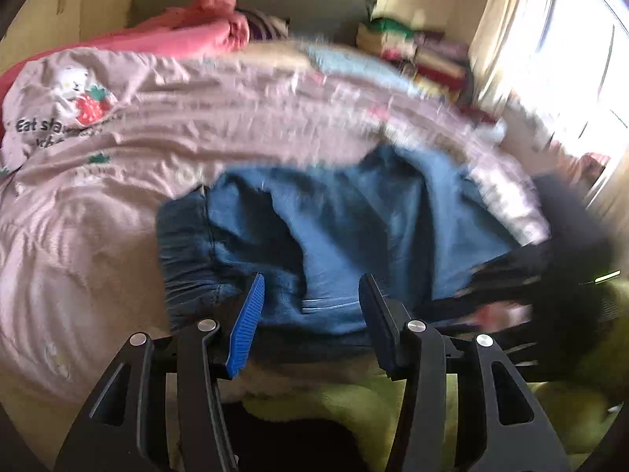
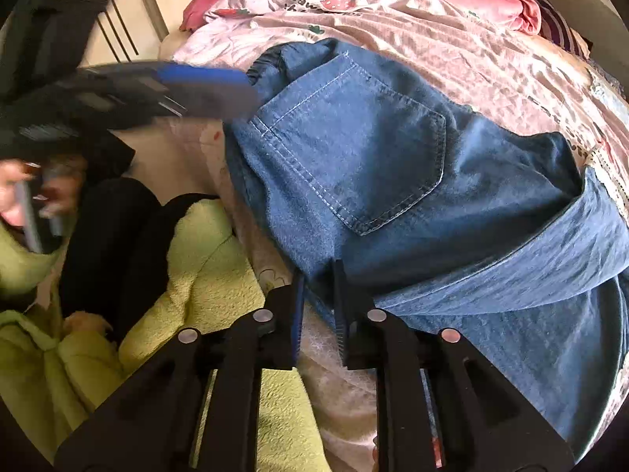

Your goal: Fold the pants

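Observation:
Blue denim pants (image 2: 377, 165) lie bunched on a pink printed bedsheet (image 2: 452, 51), back pocket up, one leg folded across at the right. In the left wrist view the pants (image 1: 334, 228) lie just ahead of my left gripper (image 1: 312, 295), which is open with its jaws wide over the near edge of the denim. The left gripper also shows blurred in the right wrist view (image 2: 208, 86), beside the waistband. My right gripper (image 2: 318, 275) has its jaws close together on the near edge of the pants.
A pink quilt (image 1: 196, 35) and stacked folded clothes (image 1: 416, 51) lie at the far side of the bed. A bright window (image 1: 570, 59) is at the right. The person's yellow-green fleece clothing (image 2: 204, 259) is close below the grippers.

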A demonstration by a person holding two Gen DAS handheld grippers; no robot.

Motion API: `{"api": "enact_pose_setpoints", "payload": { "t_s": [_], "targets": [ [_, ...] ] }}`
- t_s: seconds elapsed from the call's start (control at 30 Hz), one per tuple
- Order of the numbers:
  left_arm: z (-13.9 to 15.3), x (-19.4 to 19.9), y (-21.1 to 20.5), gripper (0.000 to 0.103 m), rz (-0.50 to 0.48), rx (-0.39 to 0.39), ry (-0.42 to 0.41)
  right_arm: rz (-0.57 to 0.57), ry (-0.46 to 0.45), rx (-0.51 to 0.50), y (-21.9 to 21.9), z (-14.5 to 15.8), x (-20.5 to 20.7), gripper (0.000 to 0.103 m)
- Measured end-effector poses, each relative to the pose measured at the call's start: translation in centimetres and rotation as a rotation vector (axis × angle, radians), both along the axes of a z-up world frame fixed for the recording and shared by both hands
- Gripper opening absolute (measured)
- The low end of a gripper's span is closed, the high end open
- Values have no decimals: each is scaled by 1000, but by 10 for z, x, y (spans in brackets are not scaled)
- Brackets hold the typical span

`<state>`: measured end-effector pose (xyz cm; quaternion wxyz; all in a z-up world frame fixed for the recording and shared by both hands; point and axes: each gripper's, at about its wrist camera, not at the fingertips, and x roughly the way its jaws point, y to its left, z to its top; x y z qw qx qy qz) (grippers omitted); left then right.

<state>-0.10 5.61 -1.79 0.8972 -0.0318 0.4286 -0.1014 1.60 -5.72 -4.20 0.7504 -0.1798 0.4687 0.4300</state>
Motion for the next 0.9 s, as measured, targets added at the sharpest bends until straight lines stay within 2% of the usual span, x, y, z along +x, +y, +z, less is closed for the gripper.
{"api": "enact_pose_setpoints", "payload": {
  "t_s": [0.07,0.13,0.2,0.33,0.47,0.5,0.57,0.67,0.77,0.9],
  "targets": [
    [-17,7,1,45,8,55,40,-3,10,34,-7,11,0,13],
    [-23,6,1,45,-6,61,35,-26,-37,75,-15,27,2,13],
    [-24,4,-5,45,-19,102,26,-60,-54,92,-18,32,9,15],
    [-24,4,0,45,-12,76,28,-119,-9,88,-9,18,28,25],
    [-25,2,0,45,-11,73,28,-147,68,-36,5,-16,37,30],
    [-26,1,-4,45,-15,89,29,-149,64,-35,5,-19,36,31],
    [-28,1,-7,45,-16,111,21,-146,68,-25,5,-16,35,31],
    [-25,2,-5,45,-2,90,22,-160,78,16,-3,-8,35,33],
    [-14,-3,-2,52,8,48,1,-192,58,61,-17,6,38,38],
    [7,-14,-6,67,15,31,-45,-271,25,103,-42,25,47,46]
  ]
}}
